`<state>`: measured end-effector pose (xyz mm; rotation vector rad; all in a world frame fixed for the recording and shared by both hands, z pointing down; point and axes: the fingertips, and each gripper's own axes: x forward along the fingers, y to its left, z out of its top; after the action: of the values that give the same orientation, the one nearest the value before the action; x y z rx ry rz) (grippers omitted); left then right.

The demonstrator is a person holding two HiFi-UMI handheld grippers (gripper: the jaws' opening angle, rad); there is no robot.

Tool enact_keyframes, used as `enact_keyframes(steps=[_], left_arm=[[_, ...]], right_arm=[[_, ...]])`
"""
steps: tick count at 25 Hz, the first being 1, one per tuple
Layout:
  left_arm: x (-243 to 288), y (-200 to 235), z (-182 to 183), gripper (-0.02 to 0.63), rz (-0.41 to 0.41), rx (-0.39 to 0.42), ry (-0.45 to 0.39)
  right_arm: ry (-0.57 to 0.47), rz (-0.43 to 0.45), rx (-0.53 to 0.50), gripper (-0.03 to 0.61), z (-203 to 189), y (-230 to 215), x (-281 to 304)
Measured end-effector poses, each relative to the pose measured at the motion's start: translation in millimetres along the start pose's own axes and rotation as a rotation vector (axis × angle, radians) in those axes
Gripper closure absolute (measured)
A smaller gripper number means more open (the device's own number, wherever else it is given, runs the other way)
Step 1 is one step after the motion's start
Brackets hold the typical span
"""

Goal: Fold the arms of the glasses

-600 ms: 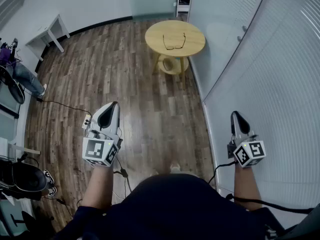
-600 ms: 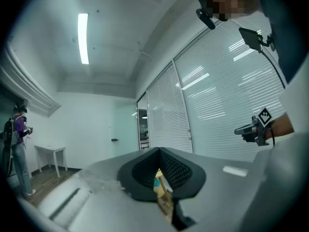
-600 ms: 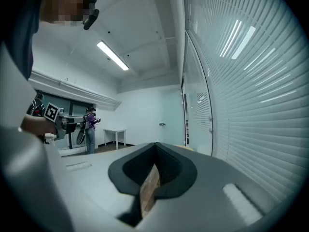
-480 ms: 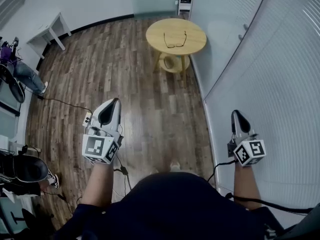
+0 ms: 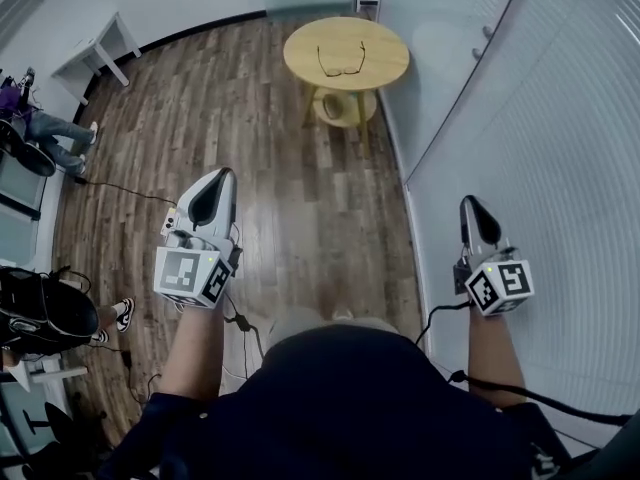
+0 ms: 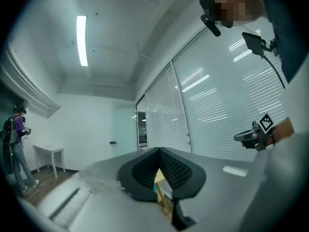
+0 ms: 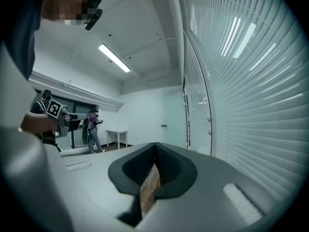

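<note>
Barely shifted since before, our left gripper (image 5: 222, 175) and right gripper (image 5: 470, 203) hang clenched, empty. Glasses (image 5: 342, 60) lie unfolded on the table (image 5: 393, 65), well ahead. We judge we're approaching; next, close in.

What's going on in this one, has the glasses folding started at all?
Not yet. A person stands holding the left gripper and the right gripper out in front, both with jaws together on nothing. The dark-framed glasses lie, arms unfolded, on the round light wooden table farther across the room, well away from either gripper.
</note>
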<state>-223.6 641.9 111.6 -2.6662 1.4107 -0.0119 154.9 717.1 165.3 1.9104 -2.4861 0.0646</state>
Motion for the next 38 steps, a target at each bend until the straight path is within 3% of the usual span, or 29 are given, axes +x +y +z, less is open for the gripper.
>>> enact_keyframes(steps=[4,9,15,31,38], left_arm=[[18,-11,0,0.611,0.012,0.002,0.004],[43,-7,-4,0.611,0.016,0.015,0.035],[98,25,-21,0.611,0.003,-0.025,0.052],[272,126,-22,0.611,-0.094,-0.017,0.02],[328,157,-23,0.611,-0.153,-0.007,-0.011]], right_arm=[[0.008,0.008,-0.03,0.569,-8,-17,14],[0.023,0.007,0.02,0.569,-18,-37,39],[0.029,-0.025,0.029,0.569,-15,-61,85],[0.064,-0.129,0.033,0.569,0,-104,231],[0.008,-0.182,0.05,0.569,14,-108,283]])
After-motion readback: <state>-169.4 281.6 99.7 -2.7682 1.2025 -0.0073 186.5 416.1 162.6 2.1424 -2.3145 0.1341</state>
